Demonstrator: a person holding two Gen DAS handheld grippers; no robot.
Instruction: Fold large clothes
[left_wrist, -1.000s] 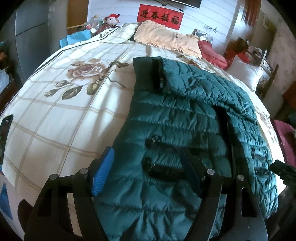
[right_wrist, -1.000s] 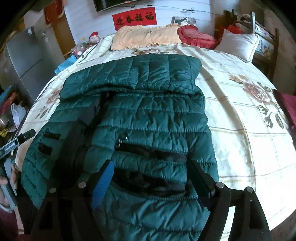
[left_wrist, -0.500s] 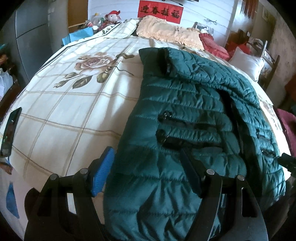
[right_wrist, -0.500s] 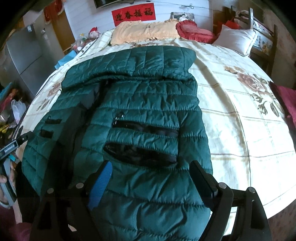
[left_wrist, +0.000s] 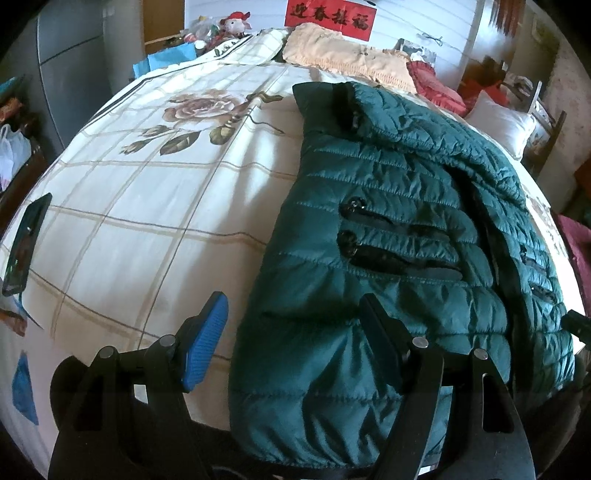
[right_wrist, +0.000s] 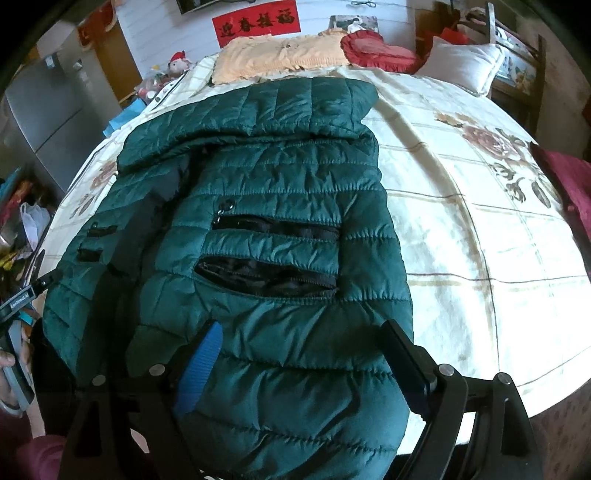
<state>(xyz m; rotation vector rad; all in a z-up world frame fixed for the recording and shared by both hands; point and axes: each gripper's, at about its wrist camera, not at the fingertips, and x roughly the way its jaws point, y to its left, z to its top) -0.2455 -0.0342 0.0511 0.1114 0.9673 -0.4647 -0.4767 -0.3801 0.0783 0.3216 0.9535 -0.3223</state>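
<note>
Green quilted puffer jacket (left_wrist: 399, 236) is lying on the bed (left_wrist: 147, 206) with its hem end hanging toward the near edge, closest to both claws. Looks like a first fold is already in: the far end is turned back over itself as a thick band across the top, and one front panel seems to lap over the dark lining strip down the middle. The pocket zips are facing up and one pocket gapes open.

Left claw (left_wrist: 291, 350) is spread wide, blue pad over the bedsheet just beside the jacket's side edge and the other finger over the fabric near the hem, so that edge sits between the jaws but nothing is pinched. Right claw (right_wrist: 299, 358) is also spread, and its jaws have just been opening a bit more; jacket fabric lies under and between them, no squeeze that I can see.

So my read: maybe halfway. It's narrowed and partly doubled, but still a long lumpy shape. What's left is probably grabbing the hem corners and bringing the bottom up over the top, then flattening.
</note>
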